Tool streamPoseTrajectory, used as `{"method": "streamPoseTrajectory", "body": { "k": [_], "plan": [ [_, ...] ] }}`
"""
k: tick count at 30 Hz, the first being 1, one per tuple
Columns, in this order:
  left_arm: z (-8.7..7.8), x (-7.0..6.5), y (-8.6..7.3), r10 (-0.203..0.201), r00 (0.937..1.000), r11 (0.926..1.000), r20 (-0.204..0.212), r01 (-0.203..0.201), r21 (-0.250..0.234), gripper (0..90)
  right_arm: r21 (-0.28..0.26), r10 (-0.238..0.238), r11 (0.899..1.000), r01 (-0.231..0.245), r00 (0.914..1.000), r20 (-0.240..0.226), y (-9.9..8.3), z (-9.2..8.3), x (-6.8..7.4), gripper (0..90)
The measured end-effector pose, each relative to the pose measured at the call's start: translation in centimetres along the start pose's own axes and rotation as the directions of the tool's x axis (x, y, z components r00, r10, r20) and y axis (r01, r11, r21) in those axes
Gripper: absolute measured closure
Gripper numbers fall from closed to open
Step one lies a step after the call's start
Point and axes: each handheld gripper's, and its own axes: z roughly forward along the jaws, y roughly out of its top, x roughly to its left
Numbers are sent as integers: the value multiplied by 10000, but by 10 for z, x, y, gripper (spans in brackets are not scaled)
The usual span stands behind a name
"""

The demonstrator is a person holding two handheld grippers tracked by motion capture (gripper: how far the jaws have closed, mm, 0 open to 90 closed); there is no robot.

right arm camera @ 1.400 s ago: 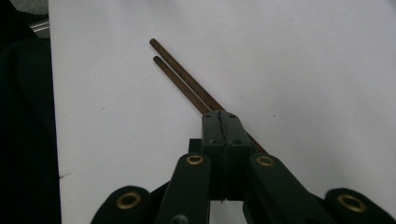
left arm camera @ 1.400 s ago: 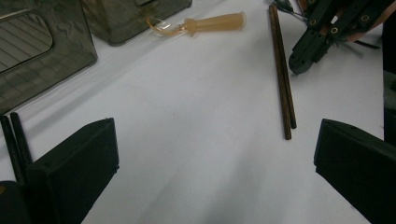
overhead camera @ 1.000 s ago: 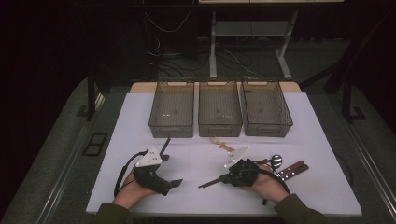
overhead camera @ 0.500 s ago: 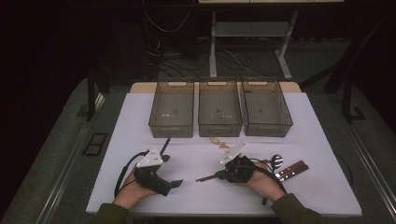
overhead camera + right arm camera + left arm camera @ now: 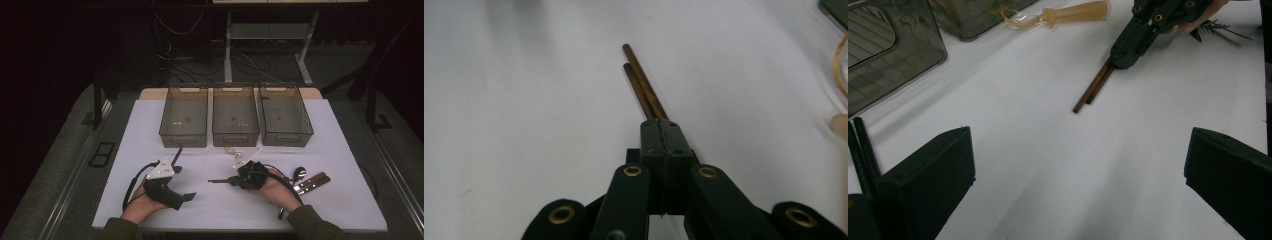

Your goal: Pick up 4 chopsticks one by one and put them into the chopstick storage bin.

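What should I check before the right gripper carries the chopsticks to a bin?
1. Right gripper shut on the chopsticks: ok.
2. Both sticks in the jaws, tips roughly level: ok, one tip slightly ahead.
3. Left gripper open, holding nothing, out of the way: ok.
4. The three bins upright at the far side: ok.
5. Path past the pale utensil lying before the bins: cannot tell.
6. Bins free of contents: cannot tell.
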Motion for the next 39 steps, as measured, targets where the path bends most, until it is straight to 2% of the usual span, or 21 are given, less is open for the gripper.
{"method": "streamPoseTrajectory", "body": {
  "k": [2,7,10,13,19,22,23,25,26,29,31,33,34,37,38,39],
  "plan": [
    [0,0,0,-10,10000,10000,-5,10,-10,0,-66,173,9998,-173,9998,-57,1,1,-1,900],
    [0,0,0,4,10000,10000,1,-4,14,0,-176,238,9996,-236,9996,125,3,2,-8,900],
    [0,0,0,16,10000,10000,2,-16,11,0,-288,485,9984,-483,9988,55,5,1,-10,900],
    [0,0,0,19,10000,10000,6,-19,22,0,-364,488,9982,-478,9985,261,7,1,-15,900],
    [1,-1,1,11,10000,10000,16,-11,22,0,-514,763,9959,-751,9968,221,7,2,-20,900],
    [1,-1,1,21,10000,10000,26,-21,24,0,-494,649,9968,-636,9976,259,6,1,-21,900],
    [1,-1,1,19,10000,10000,31,-19,16,0,-602,802,9950,-793,9967,123,6,0,-21,900],
    [1,-1,1,35,10000,10000,23,-35,47,0,-804,878,9930,-865,9961,122,6,-7,-22,899],
    [1,-1,1,11,10000,10000,21,-11,17,0,-955,856,9918,-843,9963,93,4,-20,-23,874],
    [1,-1,1,2,10000,10000,13,-2,-1,0,-982,828,9918,-811,9965,126,0,-30,-25,828],
    [1,-2,1,8,10000,10000,-8,-8,-4,0,-863,594,9947,-565,9978,309,-10,-47,-27,772],
    [1,-1,1,48,10000,10000,-7,-48,46,0,-833,529,9953,-499,9980,347,-14,-50,-28,757],
    [1,-2,1,31,10000,10000,-15,-31,32,0,-688,453,9967,-422,9980,433,-24,-59,-30,714],
    [2,-1,1,15,10000,10000,-28,-15,54,0,-520,342,9981,-318,9984,453,-32,-63,-33,691],
    [1,-1,1,20,10000,10000,-29,-20,53,0,-278,220,9994,-207,9986,485,-43,-65,-36,668],
    [1,-1,1,14,10000,10000,-35,-13,46,0,-234,199,9995,-189,9990,395,-46,-64,-37,658]
  ]
}}
